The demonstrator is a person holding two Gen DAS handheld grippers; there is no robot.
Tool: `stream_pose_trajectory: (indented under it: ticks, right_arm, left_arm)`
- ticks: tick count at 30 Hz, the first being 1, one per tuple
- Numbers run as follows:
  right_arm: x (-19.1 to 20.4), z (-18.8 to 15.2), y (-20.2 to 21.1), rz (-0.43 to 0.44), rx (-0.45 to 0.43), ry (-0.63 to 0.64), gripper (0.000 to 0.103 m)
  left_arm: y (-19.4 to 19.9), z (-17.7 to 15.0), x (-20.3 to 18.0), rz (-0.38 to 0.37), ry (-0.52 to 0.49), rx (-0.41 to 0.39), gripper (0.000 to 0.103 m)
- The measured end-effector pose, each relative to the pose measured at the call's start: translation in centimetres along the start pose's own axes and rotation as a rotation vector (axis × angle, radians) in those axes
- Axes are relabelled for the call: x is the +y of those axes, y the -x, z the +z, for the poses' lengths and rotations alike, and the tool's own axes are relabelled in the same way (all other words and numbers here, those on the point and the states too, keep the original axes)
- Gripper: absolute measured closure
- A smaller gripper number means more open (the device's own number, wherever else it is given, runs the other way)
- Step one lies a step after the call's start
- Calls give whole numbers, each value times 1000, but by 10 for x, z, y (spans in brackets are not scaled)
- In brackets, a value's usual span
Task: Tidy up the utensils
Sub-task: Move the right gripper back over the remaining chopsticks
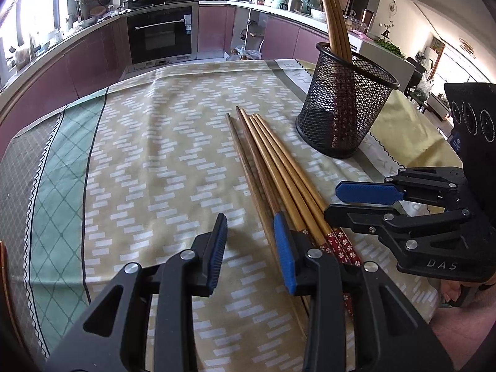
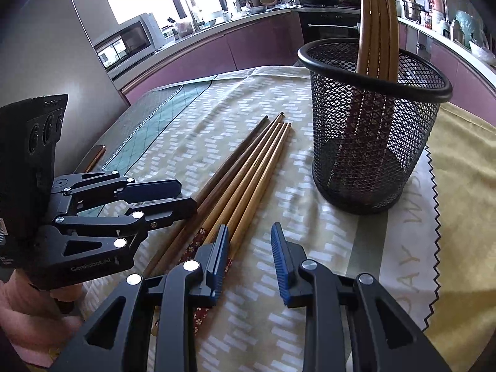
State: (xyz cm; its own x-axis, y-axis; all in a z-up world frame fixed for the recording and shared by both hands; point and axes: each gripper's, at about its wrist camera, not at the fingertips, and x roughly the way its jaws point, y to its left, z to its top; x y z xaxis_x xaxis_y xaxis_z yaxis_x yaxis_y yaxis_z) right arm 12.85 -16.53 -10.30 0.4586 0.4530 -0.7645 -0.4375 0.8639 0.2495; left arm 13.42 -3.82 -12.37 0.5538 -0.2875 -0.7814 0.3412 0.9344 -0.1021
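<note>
In a home kitchen, loose chopsticks [image 1: 279, 167] lie bundled mid-frame on the cloth-covered worktop [image 1: 148, 142], beside the mesh holder [image 1: 347, 105] at upper right, apparently awaiting collection; left hand-held gripper [image 1: 252, 248] and right hand-held gripper [image 2: 249, 255] hover apart, empty.

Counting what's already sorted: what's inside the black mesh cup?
Several wooden chopsticks stand in the mesh cup, leaning on its rim. Through the mesh their exact count stays unclear.

You have five loose chopsticks [image 1: 272, 167] lying on one tablecloth [image 1: 155, 155], three more standing in one mesh holder [image 1: 347, 105], and two grippers.
</note>
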Motion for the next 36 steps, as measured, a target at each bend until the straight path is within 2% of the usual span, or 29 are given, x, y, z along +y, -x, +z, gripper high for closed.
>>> stream_pose_trajectory:
  ticks: [12,26,32,36]
  right_arm:
    - [3,6,-3,-61,12,28,77]
    - [-1,18,-15,-96,-3,12,77]
    - [-7,18,-14,-91,-11,-22,87]
    - [-16,18,-11,-65,-15,-64,93]
  left_arm:
    - [-3,4,-2,16,-21,7,70]
    - [-19,23,0,38,-14,23,73]
    - [-23,27,0,42,9,16,80]
    - [-23,27,1,30,37,14,90]
